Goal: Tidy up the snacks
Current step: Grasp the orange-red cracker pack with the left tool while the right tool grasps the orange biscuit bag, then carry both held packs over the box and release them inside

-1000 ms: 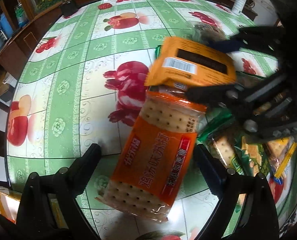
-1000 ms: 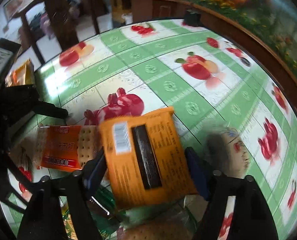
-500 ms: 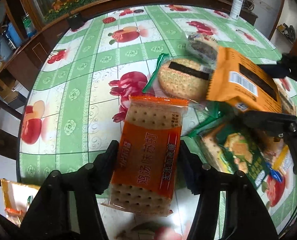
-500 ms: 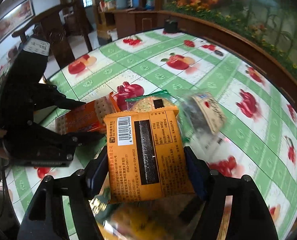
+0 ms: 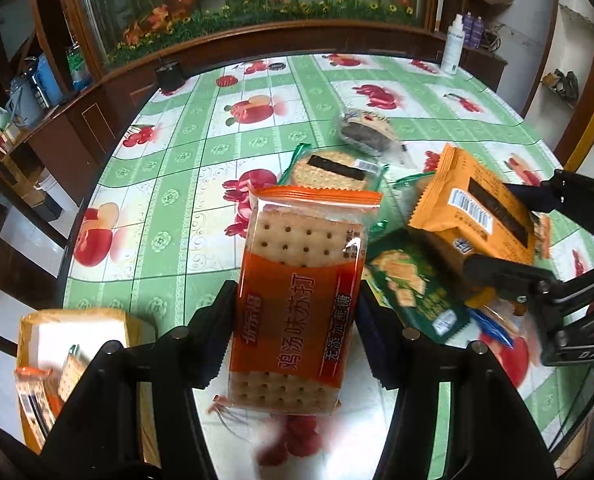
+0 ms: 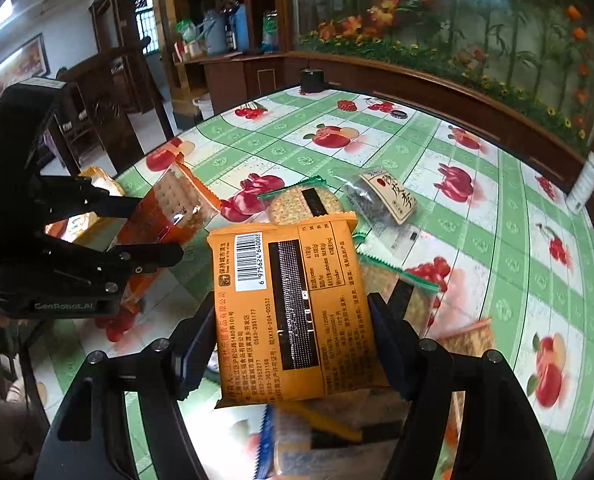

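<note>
The left gripper is closed on an orange cracker pack, its two fingers pressing the pack's long sides. The pack's long axis runs straight forward along the fingers, its crimped end pointing away from the gripper and its near end hanging back between the jaws, above the green checked tablecloth. Below and to the left of this gripper, off the table edge, sits an open cardboard box with a few packets inside.

The right gripper is closed on a yellow-orange snack packet, gripped by its two long edges, back side with the barcode facing up. Its long axis also lies forward along the fingers, tilted slightly left at the far end. It is held clear of the table.

Just ahead of the yellow-orange packet lies a round cracker in a green-edged wrapper, and beyond that to the right a clear bag of dark snack. Under and beside the right gripper, more packets are heaped together, among them a dark green biscuit pack.
</note>
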Demonstrator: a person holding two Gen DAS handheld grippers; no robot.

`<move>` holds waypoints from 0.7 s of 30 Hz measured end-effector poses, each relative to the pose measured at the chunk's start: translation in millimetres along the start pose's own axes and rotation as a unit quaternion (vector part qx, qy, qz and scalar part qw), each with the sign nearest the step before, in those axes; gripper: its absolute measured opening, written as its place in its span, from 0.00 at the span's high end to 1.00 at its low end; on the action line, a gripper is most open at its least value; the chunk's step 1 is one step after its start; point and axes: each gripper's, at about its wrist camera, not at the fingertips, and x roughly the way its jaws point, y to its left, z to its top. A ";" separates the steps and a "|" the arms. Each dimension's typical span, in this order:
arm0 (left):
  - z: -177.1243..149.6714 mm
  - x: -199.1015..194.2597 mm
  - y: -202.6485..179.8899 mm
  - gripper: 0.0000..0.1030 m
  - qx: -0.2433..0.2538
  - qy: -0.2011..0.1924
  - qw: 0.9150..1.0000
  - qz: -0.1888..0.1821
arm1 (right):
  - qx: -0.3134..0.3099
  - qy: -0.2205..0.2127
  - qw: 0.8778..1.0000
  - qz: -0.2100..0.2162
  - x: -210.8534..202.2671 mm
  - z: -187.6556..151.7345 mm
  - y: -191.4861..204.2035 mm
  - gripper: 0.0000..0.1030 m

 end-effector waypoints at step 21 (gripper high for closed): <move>-53.0 -63.5 9.1 0.43 -0.040 -0.051 0.998 -0.007 | 0.040 -0.037 0.998 0.036 -29.6 -28.5 54.1 0.31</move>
